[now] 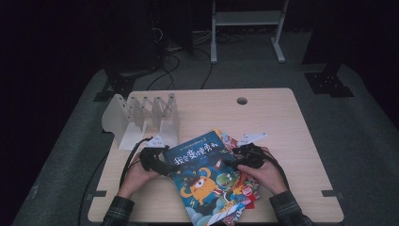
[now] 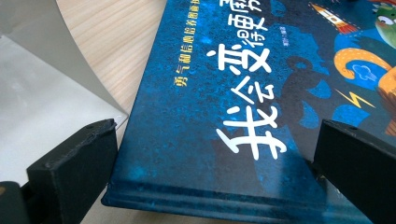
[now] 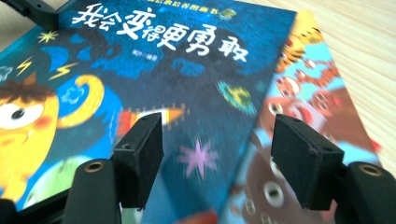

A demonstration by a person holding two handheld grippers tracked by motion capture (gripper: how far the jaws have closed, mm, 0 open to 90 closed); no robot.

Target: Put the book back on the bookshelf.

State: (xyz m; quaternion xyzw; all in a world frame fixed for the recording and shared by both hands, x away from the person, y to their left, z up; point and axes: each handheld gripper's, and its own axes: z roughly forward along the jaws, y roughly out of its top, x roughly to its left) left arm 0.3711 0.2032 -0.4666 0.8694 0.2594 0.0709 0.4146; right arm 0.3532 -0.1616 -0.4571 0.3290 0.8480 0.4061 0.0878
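Observation:
A blue picture book (image 1: pixel 202 176) with a yellow monster on its cover lies on top of a small pile at the table's front middle. My left gripper (image 1: pixel 170 168) is at the book's left edge. In the left gripper view it (image 2: pixel 218 135) stands open, its jaws wide apart, with the blue book (image 2: pixel 224 116) and its spine edge lying between and beyond them. My right gripper (image 1: pixel 231 163) is at the right edge. In the right gripper view it (image 3: pixel 217 128) is open just above the blue book (image 3: pixel 154 60) and an orange tiger book (image 3: pixel 317 98) under it, with nothing pressed between the jaws.
A white folding book rack (image 1: pixel 141 117) stands at the table's back left, and its base (image 2: pixel 42 107) is close beside my left gripper. A white slip of paper (image 1: pixel 251 138) lies behind the pile. The wooden table (image 1: pixel 282 122) has a cable hole (image 1: pixel 242 100) near its far edge.

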